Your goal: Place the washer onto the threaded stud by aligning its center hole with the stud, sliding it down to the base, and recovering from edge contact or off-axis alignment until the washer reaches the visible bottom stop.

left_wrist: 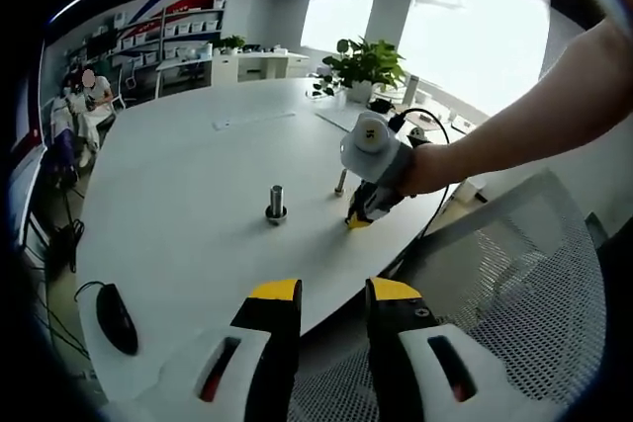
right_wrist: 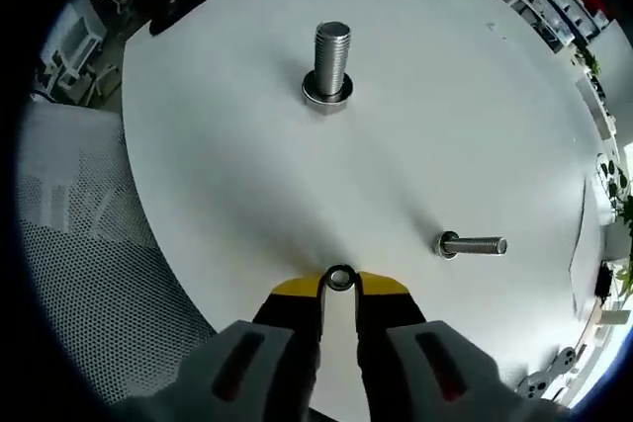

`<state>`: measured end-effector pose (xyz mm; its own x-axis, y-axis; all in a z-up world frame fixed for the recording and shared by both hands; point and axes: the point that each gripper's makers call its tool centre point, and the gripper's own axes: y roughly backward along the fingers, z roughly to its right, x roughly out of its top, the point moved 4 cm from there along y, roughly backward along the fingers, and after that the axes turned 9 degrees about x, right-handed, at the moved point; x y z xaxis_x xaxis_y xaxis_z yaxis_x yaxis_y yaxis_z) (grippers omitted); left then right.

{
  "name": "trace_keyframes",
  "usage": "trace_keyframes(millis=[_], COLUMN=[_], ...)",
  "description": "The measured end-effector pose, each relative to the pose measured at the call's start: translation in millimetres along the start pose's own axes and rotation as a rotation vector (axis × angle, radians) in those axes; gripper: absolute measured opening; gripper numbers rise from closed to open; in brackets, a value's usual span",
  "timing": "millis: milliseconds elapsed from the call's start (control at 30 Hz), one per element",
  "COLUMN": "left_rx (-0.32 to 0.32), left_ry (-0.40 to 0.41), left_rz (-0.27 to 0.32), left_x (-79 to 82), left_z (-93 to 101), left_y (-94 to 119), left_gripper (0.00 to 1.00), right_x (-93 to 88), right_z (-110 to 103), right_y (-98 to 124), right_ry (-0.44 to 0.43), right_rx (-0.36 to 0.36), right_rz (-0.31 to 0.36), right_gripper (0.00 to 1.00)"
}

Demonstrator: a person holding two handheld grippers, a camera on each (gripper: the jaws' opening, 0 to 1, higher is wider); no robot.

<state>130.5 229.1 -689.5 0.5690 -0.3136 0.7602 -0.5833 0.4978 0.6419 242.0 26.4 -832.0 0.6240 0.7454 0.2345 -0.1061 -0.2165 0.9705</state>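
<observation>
- Washer [right_wrist: 339, 279], a small shiny metal ring, is sitting pinched between the right gripper [right_wrist: 339, 284]'s yellow-tipped jaws, down at the smooth white round table [right_wrist: 425, 106].
- Two threaded metal bolts are showing: the stud [right_wrist: 330, 62] standing upright straight ahead of that gripper, and a second bolt [right_wrist: 473, 245] lying on its side off to its right, much nearer.
- Left gripper [left_wrist: 333, 294] is hovering back over a mesh chair [left_wrist: 514, 274], jaws narrowly apart and holding nothing.
</observation>
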Motion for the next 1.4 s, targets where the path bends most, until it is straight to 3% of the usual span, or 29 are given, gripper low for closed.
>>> trace_keyframes(millis=[433,833,1033,1400], left_rx=[-0.004,-0.002,0.0,0.007], left_ry=[0.001,0.0,-0.001,0.002], left_rz=[0.005,0.006,0.004,-0.001], left_x=[1.4,1.7,1.4,0.7], left_z=[0.1,-0.6,-0.6,-1.2], left_y=[0,-1,-1,-1], left_gripper=[0.24,0.24,0.24,0.24], right_x=[-4.4,-4.1,5.6,17.0], right_z=[13,41,57,64], right_y=[30,64,74,70], right_ry=[-0.077,-0.102,-0.094,-0.05], right_rx=[-0.005,-0.049,-0.067,-0.069], right_rz=[0.089,0.158,0.191,0.189], right_gripper=[0.13,0.13,0.13,0.13])
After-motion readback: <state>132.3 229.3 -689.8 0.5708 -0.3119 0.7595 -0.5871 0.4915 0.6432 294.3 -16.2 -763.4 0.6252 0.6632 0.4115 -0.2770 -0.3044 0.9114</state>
